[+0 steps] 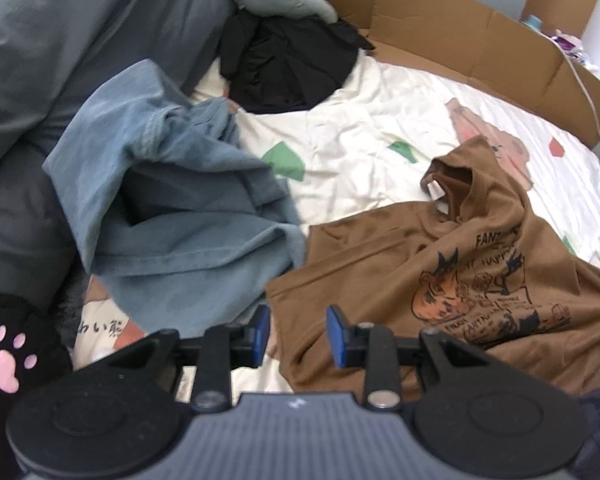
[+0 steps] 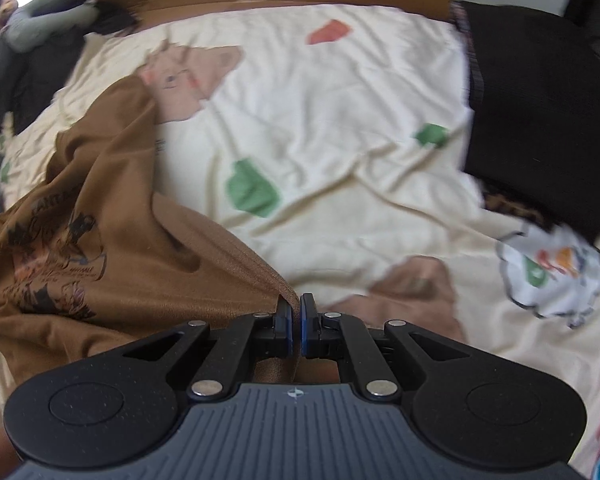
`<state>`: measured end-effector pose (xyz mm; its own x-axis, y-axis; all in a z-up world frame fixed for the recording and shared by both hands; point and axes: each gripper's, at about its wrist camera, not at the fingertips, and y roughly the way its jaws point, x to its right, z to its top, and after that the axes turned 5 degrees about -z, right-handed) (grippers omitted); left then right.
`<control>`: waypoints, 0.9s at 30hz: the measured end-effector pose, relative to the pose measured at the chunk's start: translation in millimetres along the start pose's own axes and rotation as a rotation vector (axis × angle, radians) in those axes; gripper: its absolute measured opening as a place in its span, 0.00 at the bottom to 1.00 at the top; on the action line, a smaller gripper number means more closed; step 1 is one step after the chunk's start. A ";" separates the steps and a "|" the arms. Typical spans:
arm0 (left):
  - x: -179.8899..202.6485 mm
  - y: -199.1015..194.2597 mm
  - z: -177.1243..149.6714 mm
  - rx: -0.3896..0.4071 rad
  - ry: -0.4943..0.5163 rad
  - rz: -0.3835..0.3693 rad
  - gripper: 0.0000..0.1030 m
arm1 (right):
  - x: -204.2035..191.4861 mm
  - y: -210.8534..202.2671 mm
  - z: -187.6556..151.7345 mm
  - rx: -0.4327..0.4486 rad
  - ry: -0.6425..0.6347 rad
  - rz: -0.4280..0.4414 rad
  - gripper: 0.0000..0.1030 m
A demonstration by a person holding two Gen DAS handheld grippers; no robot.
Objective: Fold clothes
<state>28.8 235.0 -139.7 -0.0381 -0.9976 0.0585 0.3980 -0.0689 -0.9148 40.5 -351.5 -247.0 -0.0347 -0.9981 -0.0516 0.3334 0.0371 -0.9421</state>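
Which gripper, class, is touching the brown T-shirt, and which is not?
Right gripper: touching. Its own view shows the brown T-shirt pinched between nearly closed pads. Left gripper: apart. Its view shows open pads with nothing between them.

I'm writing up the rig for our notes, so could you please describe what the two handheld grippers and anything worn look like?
Both match: the left gripper and right gripper have matte black linkage arms with silver pivot pins, round black side discs, a ribbed grey body bearing a small white mark, and blue finger pads. No cables show. Beside the left one sits a black fuzzy glove with a pink paw print.
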 end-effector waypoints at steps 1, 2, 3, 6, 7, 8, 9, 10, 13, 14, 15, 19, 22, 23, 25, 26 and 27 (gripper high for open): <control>2.0 -0.3 1.0 0.000 0.000 -0.001 0.32 | 6.6 -1.2 -1.6 -0.003 0.015 -0.009 0.01; 3.8 -0.8 2.1 0.001 -0.001 -0.003 0.32 | 13.0 -3.0 -3.1 -0.006 0.026 -0.017 0.01; 5.4 -1.9 3.3 0.004 -0.003 -0.006 0.32 | 19.1 -5.0 -4.9 -0.008 0.037 -0.026 0.01; 9.9 -5.8 6.9 0.013 0.000 -0.013 0.32 | 36.8 -11.0 -11.5 -0.019 0.070 -0.056 0.01; 11.9 -7.2 8.2 0.016 0.004 -0.014 0.32 | 43.0 -12.9 -14.0 -0.024 0.084 -0.066 0.01; 13.8 -8.6 9.5 0.018 0.008 -0.014 0.32 | 49.1 -14.6 -16.6 -0.029 0.097 -0.075 0.01; 15.7 -9.9 10.9 0.021 0.011 -0.015 0.32 | 55.5 -16.1 -19.1 -0.033 0.111 -0.084 0.01; 17.3 -11.2 12.5 0.023 0.012 -0.014 0.32 | 61.6 -17.5 -21.8 -0.036 0.125 -0.093 0.01; 22.6 -16.5 16.8 0.046 0.022 -0.028 0.34 | 77.0 -20.2 -31.4 -0.058 0.158 -0.117 0.01; 24.2 -17.6 17.3 0.053 0.026 -0.030 0.35 | 81.9 -20.8 -34.6 -0.068 0.168 -0.127 0.01; 25.5 -17.9 17.9 0.057 0.026 -0.031 0.37 | 86.9 -21.5 -37.8 -0.078 0.178 -0.136 0.01; 30.6 -17.0 20.7 0.059 0.018 -0.043 0.37 | 108.3 -26.7 -50.2 -0.110 0.243 -0.170 0.01; 35.7 -18.2 20.5 0.068 0.025 -0.062 0.37 | 117.6 -28.6 -55.5 -0.149 0.253 -0.189 0.03; 37.2 -18.1 20.1 0.069 0.028 -0.068 0.37 | 120.4 -27.7 -56.7 -0.173 0.263 -0.183 0.03; 39.5 -16.0 18.5 0.060 0.034 -0.071 0.37 | 124.4 -30.6 -57.1 -0.183 0.274 -0.161 0.09; 40.3 -15.0 17.8 0.056 0.037 -0.073 0.37 | 125.7 -33.8 -56.0 -0.177 0.275 -0.149 0.10; 40.7 -13.9 17.5 0.054 0.039 -0.074 0.37 | 126.3 -37.9 -53.2 -0.169 0.275 -0.143 0.13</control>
<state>37.8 195.2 -117.5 -0.1050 -0.9885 0.1088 0.4415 -0.1444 -0.8856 -26.7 -476.2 -235.4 -0.3301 -0.9437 0.0189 0.1474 -0.0713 -0.9865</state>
